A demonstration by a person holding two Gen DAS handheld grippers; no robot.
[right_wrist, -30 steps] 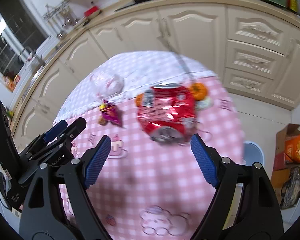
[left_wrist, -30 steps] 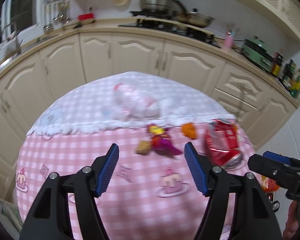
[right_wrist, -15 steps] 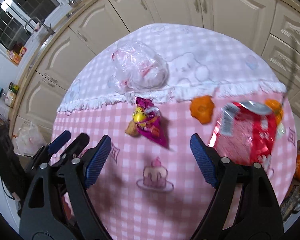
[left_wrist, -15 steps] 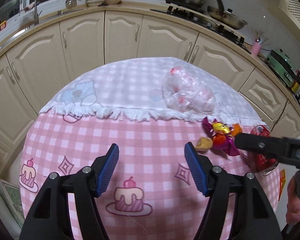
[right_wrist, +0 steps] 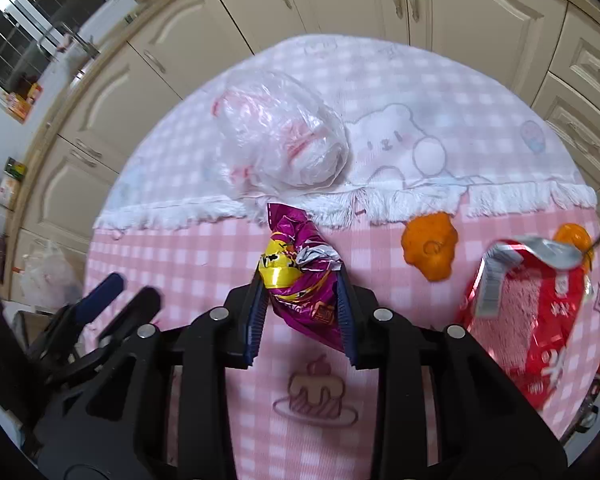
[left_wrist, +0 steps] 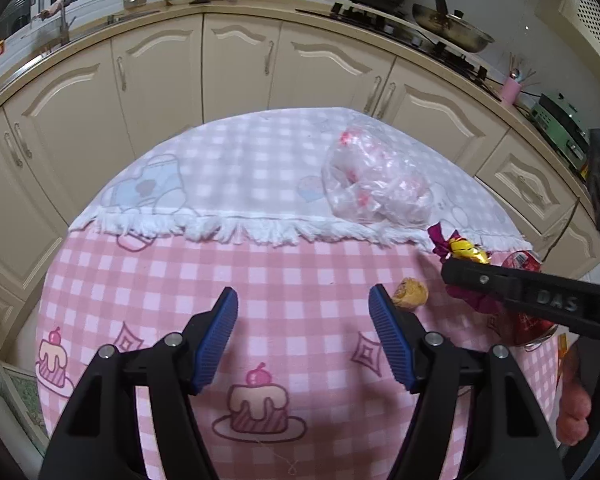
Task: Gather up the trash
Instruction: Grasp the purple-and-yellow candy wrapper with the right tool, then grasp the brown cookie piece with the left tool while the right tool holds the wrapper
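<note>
The right gripper (right_wrist: 300, 300) is pinching a crumpled purple wrapper (right_wrist: 300, 280) between its nearly closed jaws, on the pink checked table (right_wrist: 220, 248) just in front of a clear plastic bag (right_wrist: 280, 136). The left gripper (left_wrist: 303, 334) is hovering over the table with its jaws spread wide and holding nothing, a small yellow scrap (left_wrist: 410, 299) lying just right of it. A red crushed packet (right_wrist: 532, 320) and an orange peel (right_wrist: 430, 244) are lying to the right of the wrapper.
</note>
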